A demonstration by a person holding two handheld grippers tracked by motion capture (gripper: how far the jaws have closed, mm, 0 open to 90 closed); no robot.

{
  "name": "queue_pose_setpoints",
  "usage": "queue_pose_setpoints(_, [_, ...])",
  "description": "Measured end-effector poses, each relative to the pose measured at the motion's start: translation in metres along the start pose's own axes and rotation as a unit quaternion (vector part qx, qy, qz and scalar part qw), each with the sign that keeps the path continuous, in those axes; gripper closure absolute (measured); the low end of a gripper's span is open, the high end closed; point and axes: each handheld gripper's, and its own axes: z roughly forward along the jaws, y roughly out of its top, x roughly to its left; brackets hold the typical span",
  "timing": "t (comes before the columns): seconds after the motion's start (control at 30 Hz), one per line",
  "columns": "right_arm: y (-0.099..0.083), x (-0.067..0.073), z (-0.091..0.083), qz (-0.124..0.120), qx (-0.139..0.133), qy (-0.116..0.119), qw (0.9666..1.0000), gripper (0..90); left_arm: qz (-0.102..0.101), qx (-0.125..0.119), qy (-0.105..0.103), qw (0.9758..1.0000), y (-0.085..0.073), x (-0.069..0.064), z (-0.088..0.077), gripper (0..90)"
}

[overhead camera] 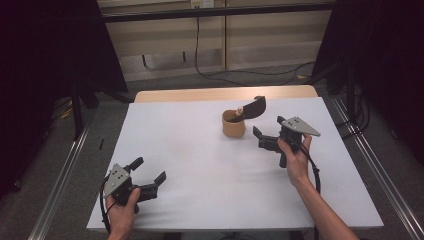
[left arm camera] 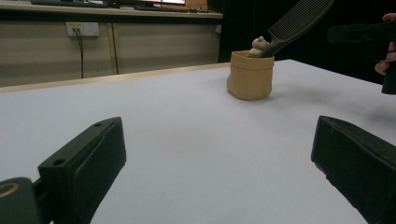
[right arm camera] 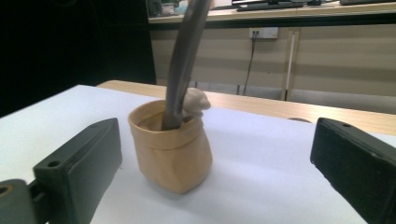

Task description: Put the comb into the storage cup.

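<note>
Pouch (overhead camera: pixel 233 126), tan, upright at centre-right of the high view, comb (overhead camera: pixel 251 107) leaning out of it. Right gripper (overhead camera: pixel 266 131) just beside it, jaws apart, empty. Left gripper (overhead camera: pixel 148 170) lower left, jaws apart, empty.

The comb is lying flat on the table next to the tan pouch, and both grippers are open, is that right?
Not quite. The comb is not flat on the table; it stands in the tan pouch, handle down, leaning out over the rim, as the right gripper view shows. The rest holds: the left gripper and the right gripper both have their jaws apart.
</note>
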Motion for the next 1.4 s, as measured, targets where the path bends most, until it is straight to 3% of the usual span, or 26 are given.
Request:
queue_pose_setpoints(0.4, [0.001,0.003,-0.016,-0.019,-0.025,-0.006,0.9995,0.7,-0.004,0.000,0.008,1.0000,0.000,0.000,-0.001,3.4])
queue_pose_setpoints(1.17, [-0.008,0.003,-0.053,-0.022,-0.040,-0.015,0.9988,0.6,-0.005,-0.002,0.009,0.9999,0.000,-0.001,-0.004,3.5])
queue_pose_setpoints(1.4, [-0.012,0.001,-0.061,-0.021,-0.037,-0.029,0.9987,0.0,-0.005,-0.001,0.017,0.9998,-0.001,-0.001,-0.005,3.4])
